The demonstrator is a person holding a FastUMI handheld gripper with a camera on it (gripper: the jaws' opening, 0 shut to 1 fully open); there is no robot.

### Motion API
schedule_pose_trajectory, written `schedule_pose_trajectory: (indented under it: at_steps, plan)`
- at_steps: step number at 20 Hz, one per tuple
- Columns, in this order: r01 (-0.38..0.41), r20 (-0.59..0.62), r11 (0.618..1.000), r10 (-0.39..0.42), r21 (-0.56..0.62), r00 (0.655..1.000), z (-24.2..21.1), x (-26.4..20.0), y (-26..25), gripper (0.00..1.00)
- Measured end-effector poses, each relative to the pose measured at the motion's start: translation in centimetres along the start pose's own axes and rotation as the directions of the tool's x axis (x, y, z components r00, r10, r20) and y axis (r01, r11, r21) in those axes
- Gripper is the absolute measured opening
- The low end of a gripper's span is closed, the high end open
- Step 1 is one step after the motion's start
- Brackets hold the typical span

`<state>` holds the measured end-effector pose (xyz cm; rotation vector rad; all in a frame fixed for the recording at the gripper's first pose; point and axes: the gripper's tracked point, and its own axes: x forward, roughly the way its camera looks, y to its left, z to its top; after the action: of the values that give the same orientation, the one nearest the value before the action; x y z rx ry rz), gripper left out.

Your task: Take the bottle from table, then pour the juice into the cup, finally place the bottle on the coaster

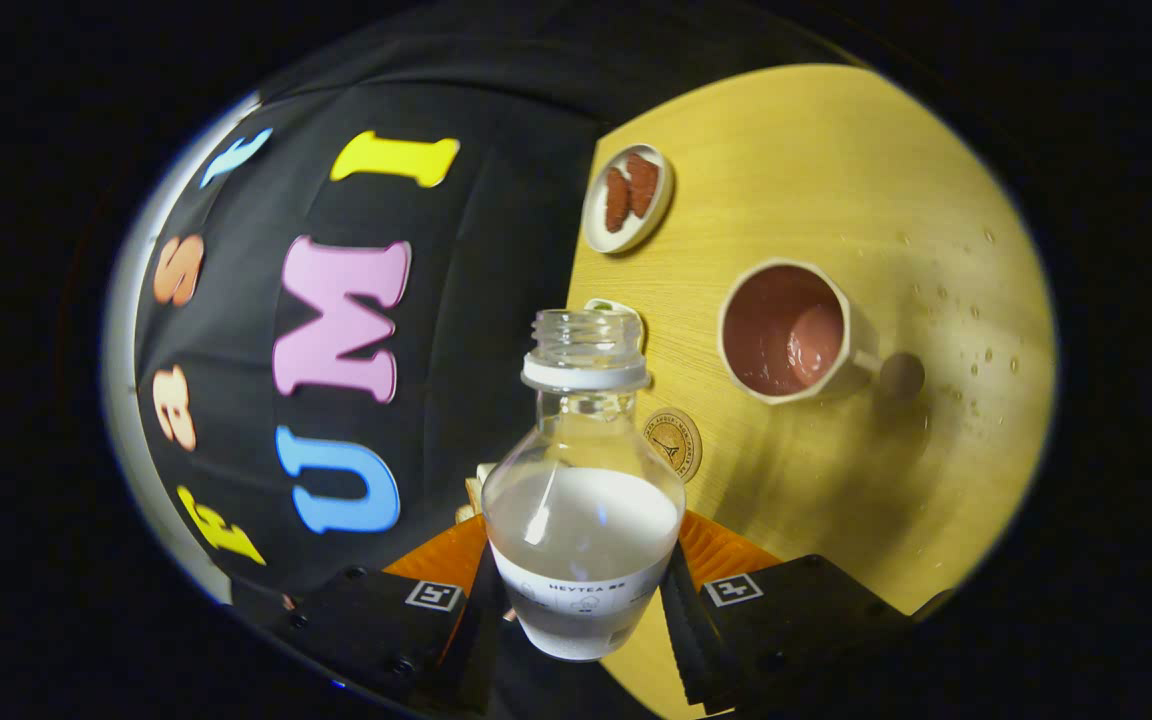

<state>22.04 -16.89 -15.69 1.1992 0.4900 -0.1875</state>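
Note:
A clear, uncapped bottle (581, 500) with a white neck ring and white juice in its lower half sits between my two black fingers (481, 625). My gripper (581, 610) is shut on its labelled body, and the view is rolled, with the table standing to the right. Beyond the bottle's mouth a white cup (786, 332) with a dark pink inside holds some liquid. A round cork coaster (674, 441) lies on the wooden table (836, 180) just past the bottle's shoulder, between the bottle and the cup.
A small white dish (628, 197) with two red-brown pieces stands farther off, near the table's edge by the black cloth wall. Droplets (976, 330) speckle the table beyond the cup. A small white and green object (608, 305) peeks out behind the bottle's mouth.

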Motion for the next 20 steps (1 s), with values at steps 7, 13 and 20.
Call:
schedule_pose_trajectory:
  at_steps: [7, 13, 20]
  plan:
    - [0.033, 0.113, 0.748, 0.057, -0.663, 0.992, 0.6, -2.6, 3.7, 0.72]
    - [0.152, 0.228, 0.499, 0.094, -0.853, 0.969, -0.8, 1.3, 3.1, 0.72]
    - [0.245, 0.318, 0.304, 0.218, -0.921, 0.923, -0.6, 8.8, 3.9, 0.72]
